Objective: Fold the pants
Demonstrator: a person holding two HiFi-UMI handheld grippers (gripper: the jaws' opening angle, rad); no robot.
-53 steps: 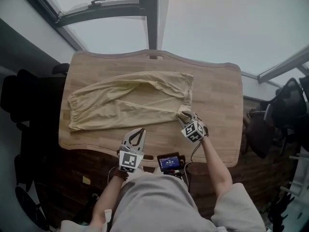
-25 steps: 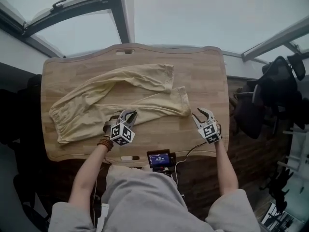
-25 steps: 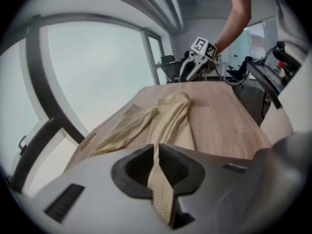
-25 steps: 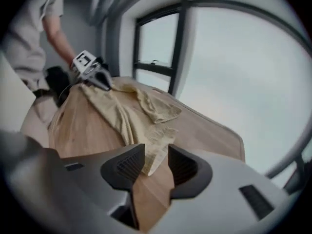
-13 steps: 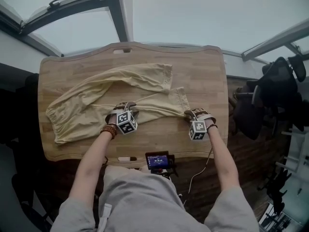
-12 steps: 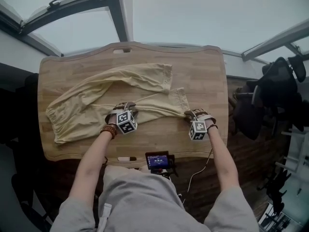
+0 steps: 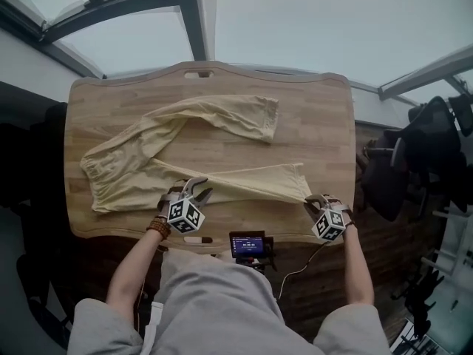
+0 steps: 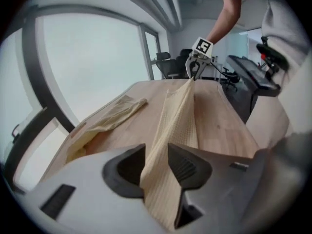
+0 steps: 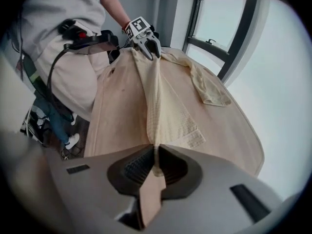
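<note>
Head view: left gripper (image 7: 195,187) and right gripper (image 7: 315,199) jaws closing on the pants (image 7: 140,170).

Pale yellow, waffle-textured pants (image 7: 140,172) spread across the wooden bench (image 7: 318,124), elastic waistband (image 7: 92,187) at the left end. Far leg (image 7: 222,117) lying flat, angled away toward the right, cuff open-ended. Near leg (image 7: 251,183) drawn out taut as a raised ridge along the near edge, cuff pinched in the closing right tool (image 9: 155,160), upper part gripped between the closing jaws of the left tool (image 8: 155,162).
</note>
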